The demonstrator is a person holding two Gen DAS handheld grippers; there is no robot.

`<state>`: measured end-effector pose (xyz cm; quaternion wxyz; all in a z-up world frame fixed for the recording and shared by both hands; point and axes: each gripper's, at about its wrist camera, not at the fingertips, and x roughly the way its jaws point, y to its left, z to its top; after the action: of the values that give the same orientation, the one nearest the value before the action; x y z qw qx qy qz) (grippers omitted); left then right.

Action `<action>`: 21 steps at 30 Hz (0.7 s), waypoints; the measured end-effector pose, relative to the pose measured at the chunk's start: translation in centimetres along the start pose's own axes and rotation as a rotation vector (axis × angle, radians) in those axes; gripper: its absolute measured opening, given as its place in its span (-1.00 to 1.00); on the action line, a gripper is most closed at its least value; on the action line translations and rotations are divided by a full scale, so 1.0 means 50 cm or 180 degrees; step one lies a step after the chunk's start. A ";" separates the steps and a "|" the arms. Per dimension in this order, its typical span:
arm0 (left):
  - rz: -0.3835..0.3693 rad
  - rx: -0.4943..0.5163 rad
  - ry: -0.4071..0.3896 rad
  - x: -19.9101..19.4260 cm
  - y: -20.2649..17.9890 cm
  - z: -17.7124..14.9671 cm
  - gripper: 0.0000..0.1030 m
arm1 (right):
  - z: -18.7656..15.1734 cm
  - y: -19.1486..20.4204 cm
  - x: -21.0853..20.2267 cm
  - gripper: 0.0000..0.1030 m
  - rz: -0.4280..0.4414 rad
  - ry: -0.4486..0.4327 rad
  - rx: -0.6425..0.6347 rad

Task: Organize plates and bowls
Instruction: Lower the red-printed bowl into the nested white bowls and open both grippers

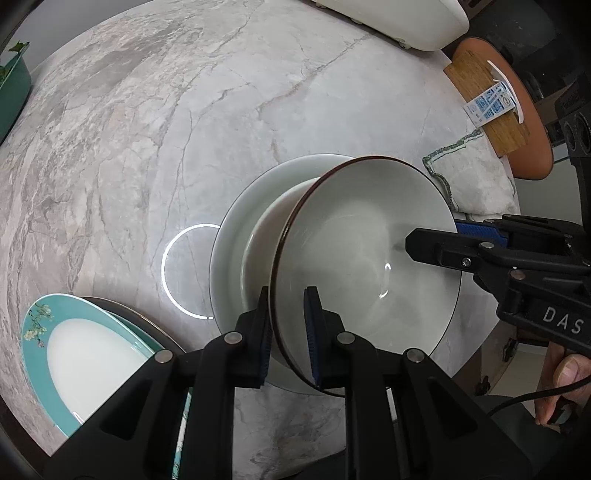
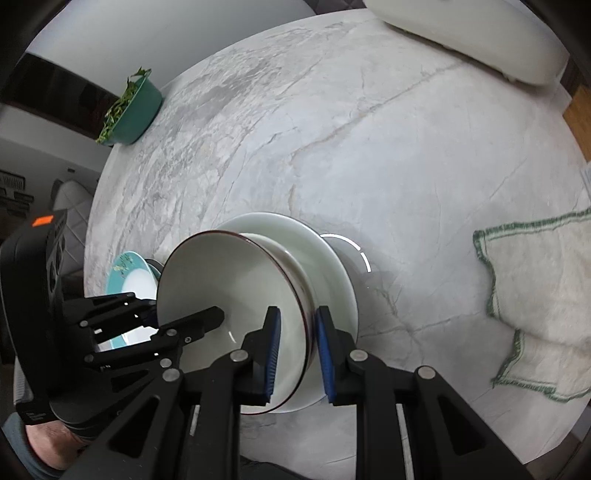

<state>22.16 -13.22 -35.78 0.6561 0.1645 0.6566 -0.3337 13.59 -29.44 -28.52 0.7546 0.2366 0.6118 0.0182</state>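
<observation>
A white bowl with a thin dark rim (image 1: 369,236) (image 2: 221,280) hangs tilted over a second white dish (image 1: 266,225) that lies in a wide pale plate (image 1: 231,236) (image 2: 332,266) on the marble table (image 1: 166,129). My left gripper (image 1: 288,332) is shut on the bowl's near rim, one pad inside and one outside. My right gripper (image 2: 299,350) is shut on the opposite rim. Each gripper shows in the other's view, the left gripper (image 2: 159,314) and the right gripper (image 1: 439,236) each with a finger inside the bowl. A teal-rimmed plate (image 1: 74,354) (image 2: 127,275) lies at the left on a dark-rimmed plate.
A white cloth with a green edge (image 1: 476,181) (image 2: 535,295) lies to the right of the stack. A green planter (image 2: 135,105) stands at the far left edge, a long white object (image 2: 465,33) at the far side. A wooden board with a carton (image 1: 487,99) sits beyond the table's edge.
</observation>
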 end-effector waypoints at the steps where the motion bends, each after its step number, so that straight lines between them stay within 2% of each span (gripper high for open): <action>1: -0.0013 -0.0027 -0.0012 0.000 0.003 0.000 -0.68 | 0.000 0.000 0.003 -0.54 -0.0027 0.0024 -0.0022; 9: -0.0076 -0.0104 -0.0084 -0.012 0.016 -0.003 -0.34 | -0.007 -0.009 0.026 -0.53 -0.0026 0.0112 0.0002; 11: -0.0124 -0.0079 -0.0096 -0.011 0.011 -0.003 -0.01 | -0.007 -0.004 0.029 -0.52 -0.0036 0.0110 -0.0027; 13: -0.0131 -0.0029 -0.0097 -0.008 0.001 -0.004 0.18 | -0.008 -0.001 0.031 -0.52 -0.0045 0.0117 -0.0059; 16: -0.0129 0.0015 -0.0101 -0.008 -0.007 -0.005 0.26 | -0.009 0.001 0.030 -0.53 -0.0063 0.0123 -0.0077; 21: -0.0183 -0.0002 -0.0093 -0.011 -0.003 -0.007 0.29 | -0.009 -0.002 0.030 -0.54 -0.0049 0.0120 -0.0077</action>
<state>21.87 -12.98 -35.24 0.6558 0.1404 0.6515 -0.3547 13.52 -28.93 -29.98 0.7458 0.2224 0.6275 0.0242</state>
